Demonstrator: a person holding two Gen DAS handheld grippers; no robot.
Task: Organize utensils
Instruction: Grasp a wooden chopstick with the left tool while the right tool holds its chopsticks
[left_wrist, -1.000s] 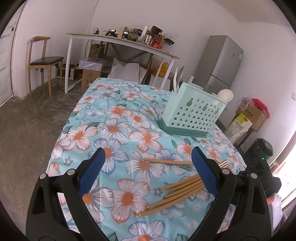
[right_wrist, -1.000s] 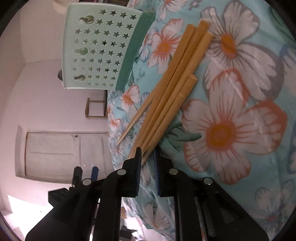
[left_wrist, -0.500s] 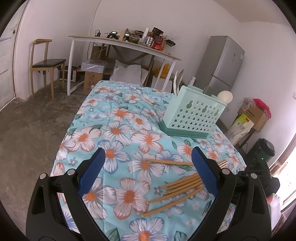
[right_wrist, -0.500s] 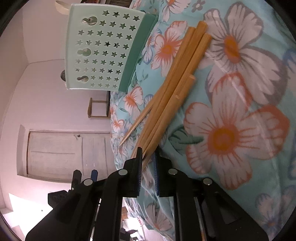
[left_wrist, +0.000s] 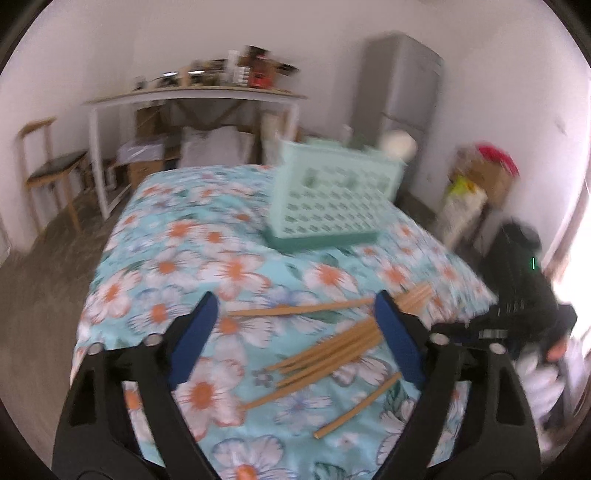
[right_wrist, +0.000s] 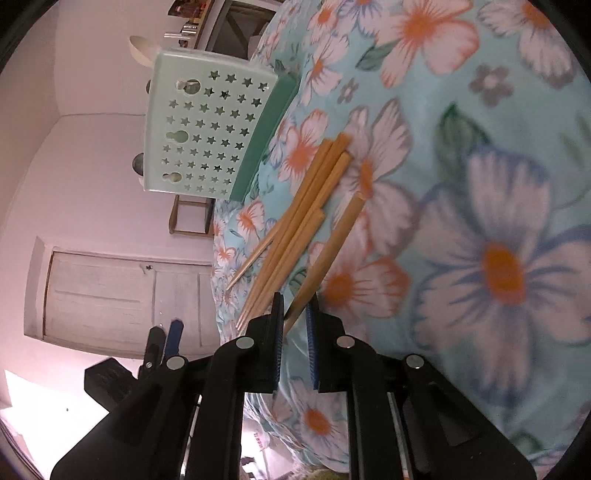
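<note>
Floral tablecloth bears a mint star-perforated plastic basket, contents unseen; right gripper is clamped on one wooden chopstick, left gripper spread wide.

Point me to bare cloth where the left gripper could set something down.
Free: the floral cloth left of the utensil basket and beyond the lone chopstick. Crowded: the chopstick pile by the near right edge, where the right gripper pinches one.
</note>
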